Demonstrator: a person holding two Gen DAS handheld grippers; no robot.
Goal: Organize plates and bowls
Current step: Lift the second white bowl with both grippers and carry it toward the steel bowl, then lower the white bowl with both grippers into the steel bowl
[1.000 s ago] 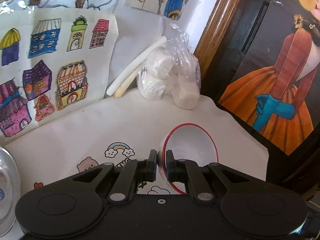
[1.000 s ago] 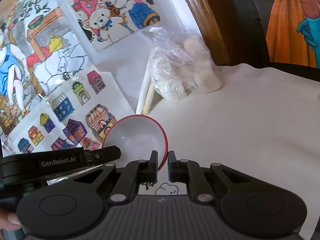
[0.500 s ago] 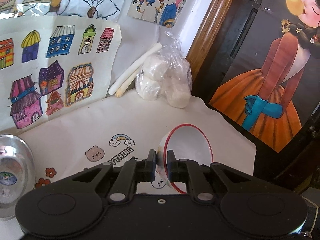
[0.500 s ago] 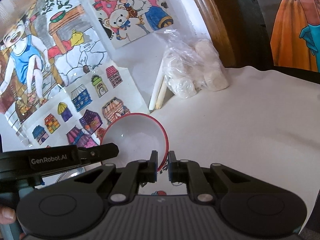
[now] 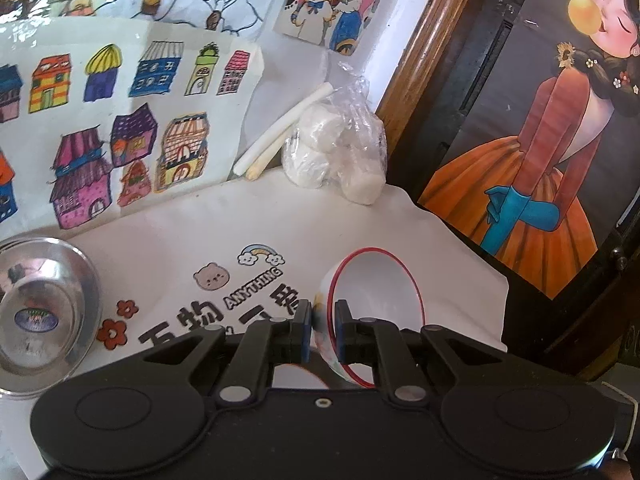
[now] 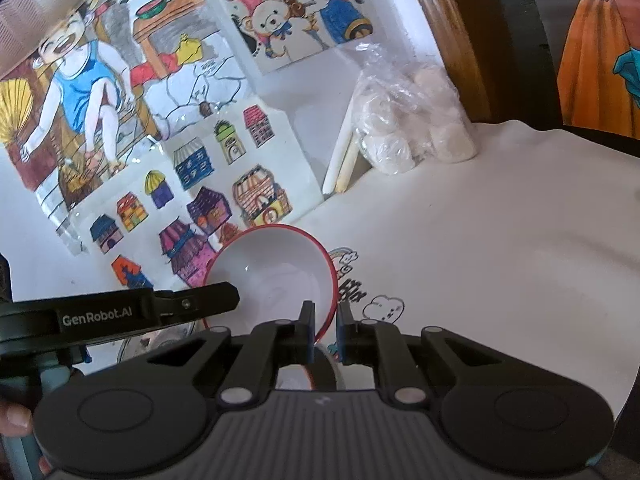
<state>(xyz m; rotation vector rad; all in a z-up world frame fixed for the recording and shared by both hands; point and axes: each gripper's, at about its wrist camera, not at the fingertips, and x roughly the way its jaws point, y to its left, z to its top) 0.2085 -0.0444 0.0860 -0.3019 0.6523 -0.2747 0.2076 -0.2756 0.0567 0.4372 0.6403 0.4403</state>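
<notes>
Gleaming steel bowl (image 5: 42, 312), left-wrist view only

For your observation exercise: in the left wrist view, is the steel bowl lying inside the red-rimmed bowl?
No: the steel bowl sits apart on the cloth, far left of the red-rimmed bowl.

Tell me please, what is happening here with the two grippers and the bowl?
A person holds a gripper in each hand, and both are clamped on the rim of one white bowl with a red rim. The left gripper pinches one side, the right gripper the opposite side. The bowl is tilted above the printed cloth. A steel bowl sits on the cloth to the left.
</notes>
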